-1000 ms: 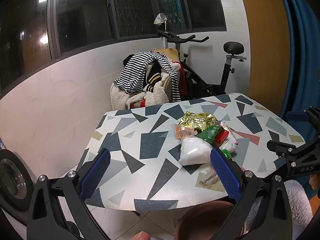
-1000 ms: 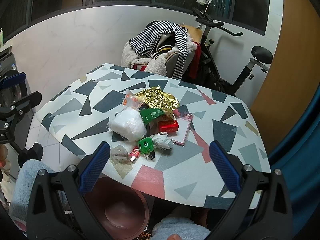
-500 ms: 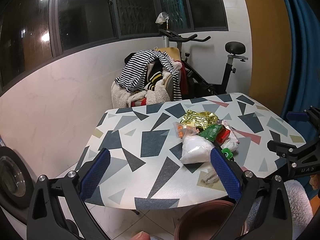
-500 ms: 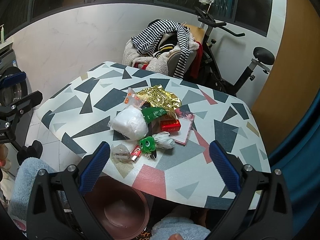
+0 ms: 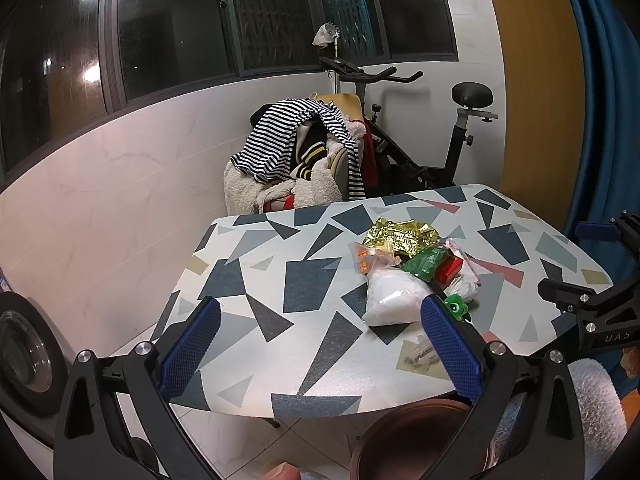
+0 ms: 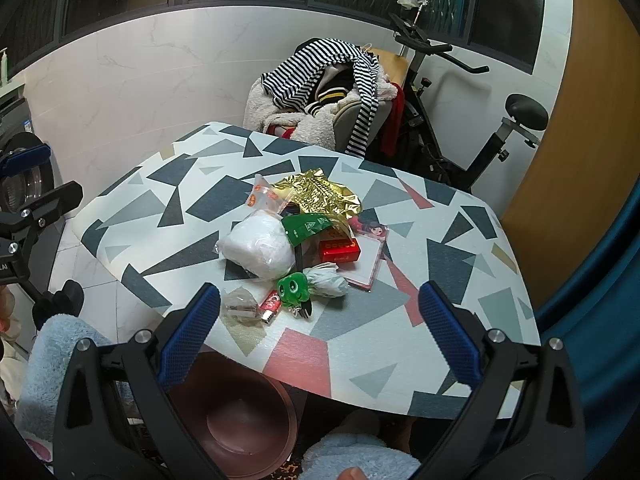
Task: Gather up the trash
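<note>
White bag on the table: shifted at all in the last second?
No. In the right wrist view the white bag lies at the same spot against the table's dark triangles and beside the green packet.

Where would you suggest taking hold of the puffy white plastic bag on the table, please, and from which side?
Grip the white bag across its bulging middle, coming down from above on its open left side with the left gripper, which is open. Its soft, rounded body should squash between the fingers, and bare table lies to its left, whereas the green packet and other wrappers crowd its right.
</note>
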Action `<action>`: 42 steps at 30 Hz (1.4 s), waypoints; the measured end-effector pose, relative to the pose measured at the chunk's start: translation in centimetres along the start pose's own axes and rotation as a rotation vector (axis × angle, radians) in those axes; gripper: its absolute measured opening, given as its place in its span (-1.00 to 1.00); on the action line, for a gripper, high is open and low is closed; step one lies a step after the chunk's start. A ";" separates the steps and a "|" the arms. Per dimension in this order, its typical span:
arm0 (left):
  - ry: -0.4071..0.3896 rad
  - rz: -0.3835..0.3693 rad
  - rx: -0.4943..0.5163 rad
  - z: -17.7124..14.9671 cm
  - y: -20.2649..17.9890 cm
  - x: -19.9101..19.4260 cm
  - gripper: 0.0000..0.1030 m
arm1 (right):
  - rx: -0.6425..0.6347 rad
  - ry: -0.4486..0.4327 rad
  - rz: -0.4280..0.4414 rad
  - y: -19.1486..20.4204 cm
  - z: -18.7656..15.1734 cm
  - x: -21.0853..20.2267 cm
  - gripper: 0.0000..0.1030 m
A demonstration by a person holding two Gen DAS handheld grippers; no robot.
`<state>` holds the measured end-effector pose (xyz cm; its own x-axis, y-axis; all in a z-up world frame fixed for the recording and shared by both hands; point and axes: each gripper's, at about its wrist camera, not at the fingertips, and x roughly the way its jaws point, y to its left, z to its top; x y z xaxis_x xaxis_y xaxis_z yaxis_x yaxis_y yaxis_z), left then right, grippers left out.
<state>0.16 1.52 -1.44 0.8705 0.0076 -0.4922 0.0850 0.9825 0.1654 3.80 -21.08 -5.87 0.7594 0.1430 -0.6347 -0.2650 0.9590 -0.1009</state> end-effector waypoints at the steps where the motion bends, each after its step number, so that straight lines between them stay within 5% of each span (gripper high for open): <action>1: 0.000 0.000 0.000 0.0 0.0 0.0 0.91 | 0.000 0.000 0.000 0.0 0.0 0.0 0.89; 26: 0.002 -0.001 0.000 -0.1 0.0 0.0 0.91 | 0.000 -0.003 0.002 0.1 0.0 -0.1 0.89; 35: 0.022 -0.051 0.020 -0.6 0.3 1.3 0.91 | 0.122 -0.036 0.058 -2.0 -0.2 0.4 0.90; 42: 0.022 -0.033 0.088 -2.2 -0.6 2.9 0.91 | 0.138 0.053 0.078 -2.7 -2.5 3.8 0.90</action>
<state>1.63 1.36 -4.83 0.8556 -0.0198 -0.5172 0.1569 0.9622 0.2227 5.91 -23.77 -9.91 0.7063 0.2083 -0.6766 -0.2345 0.9706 0.0540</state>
